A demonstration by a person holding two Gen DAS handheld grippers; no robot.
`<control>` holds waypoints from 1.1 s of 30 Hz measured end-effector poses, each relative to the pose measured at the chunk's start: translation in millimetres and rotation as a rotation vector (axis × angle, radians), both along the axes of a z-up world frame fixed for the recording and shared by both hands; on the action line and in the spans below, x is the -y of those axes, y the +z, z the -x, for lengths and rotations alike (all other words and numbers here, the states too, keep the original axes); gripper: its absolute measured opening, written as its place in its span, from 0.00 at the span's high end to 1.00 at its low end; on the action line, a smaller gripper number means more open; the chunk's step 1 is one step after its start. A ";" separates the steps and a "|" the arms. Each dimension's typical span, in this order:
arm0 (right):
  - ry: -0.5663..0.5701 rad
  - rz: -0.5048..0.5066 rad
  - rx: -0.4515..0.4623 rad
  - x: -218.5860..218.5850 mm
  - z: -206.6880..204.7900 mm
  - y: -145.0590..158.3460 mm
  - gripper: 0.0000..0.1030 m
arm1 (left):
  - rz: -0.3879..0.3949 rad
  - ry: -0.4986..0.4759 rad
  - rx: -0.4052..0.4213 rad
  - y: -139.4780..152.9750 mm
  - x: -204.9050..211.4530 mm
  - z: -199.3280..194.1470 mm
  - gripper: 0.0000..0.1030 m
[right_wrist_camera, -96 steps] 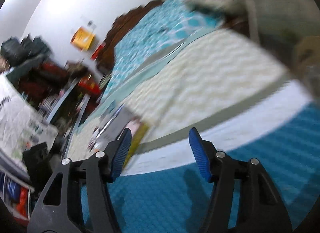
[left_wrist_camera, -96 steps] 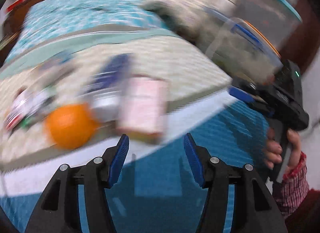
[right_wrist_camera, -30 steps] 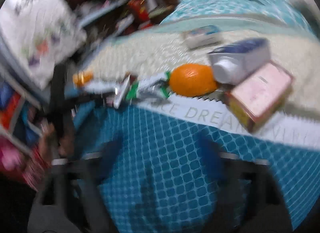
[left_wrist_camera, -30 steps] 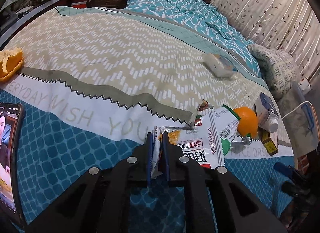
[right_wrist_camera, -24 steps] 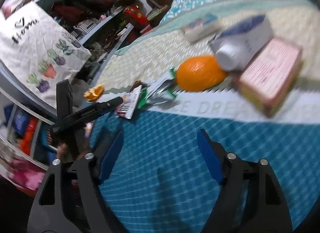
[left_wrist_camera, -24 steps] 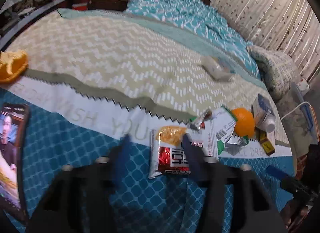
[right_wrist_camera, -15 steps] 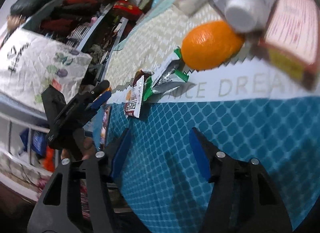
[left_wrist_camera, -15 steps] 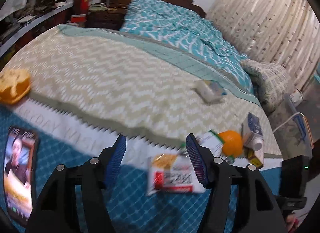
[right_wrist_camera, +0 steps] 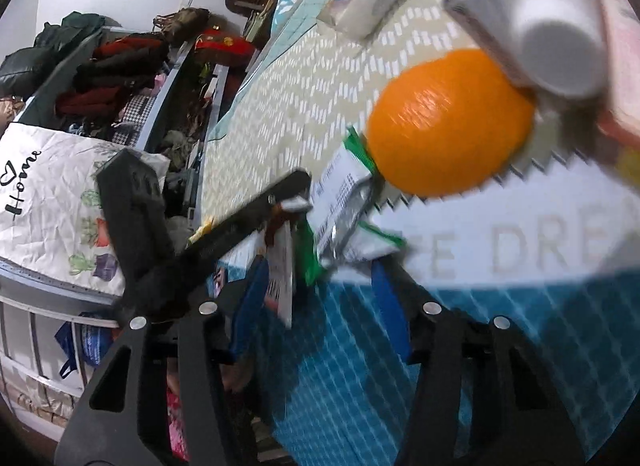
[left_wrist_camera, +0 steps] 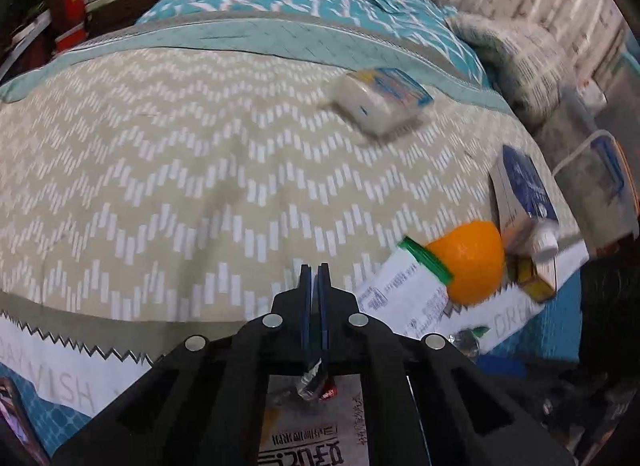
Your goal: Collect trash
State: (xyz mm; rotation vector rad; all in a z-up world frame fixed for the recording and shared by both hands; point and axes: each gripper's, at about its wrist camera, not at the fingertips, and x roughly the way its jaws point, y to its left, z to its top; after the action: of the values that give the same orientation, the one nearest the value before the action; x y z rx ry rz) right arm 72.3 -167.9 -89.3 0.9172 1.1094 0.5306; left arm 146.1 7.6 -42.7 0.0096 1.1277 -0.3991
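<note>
Item: snack wrapper [left_wrist_camera: 308,430], printed foil-and-plastic, hanging below the left gripper [left_wrist_camera: 314,286] at the near edge of the bed [left_wrist_camera: 180,169]. Handling, as judged: very light, limp, crinkly and slick; it will fold and swing rather than resist. Best taken by a crimped end seam, where the film is doubled.

Left gripper: jaws pressed together, pinching the wrapper's crumpled top edge (the rest dangles free beneath the frame).

Item: second wrapper [right_wrist_camera: 344,201], white with green trim, lying on the bedspread against an orange [right_wrist_camera: 448,121]. Same handling; its raised loose corner looks the easiest hold.

Right gripper [right_wrist_camera: 320,298]: jaws spread wide, holding nothing, tips just short of the second wrapper (contact cannot be told through the blur).

Nearby: a milk carton [left_wrist_camera: 524,197] and a tissue pack [left_wrist_camera: 380,99].
</note>
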 end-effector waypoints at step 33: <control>-0.084 -0.037 0.106 53.0 33.8 -16.8 0.85 | 0.169 0.152 0.081 42.4 -69.7 74.5 0.30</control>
State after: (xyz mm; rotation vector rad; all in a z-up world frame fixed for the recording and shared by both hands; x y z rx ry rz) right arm 38.5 -220.9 -106.1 0.9532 0.9641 0.5264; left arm 71.6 77.3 -0.3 -0.2056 1.0049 -0.3534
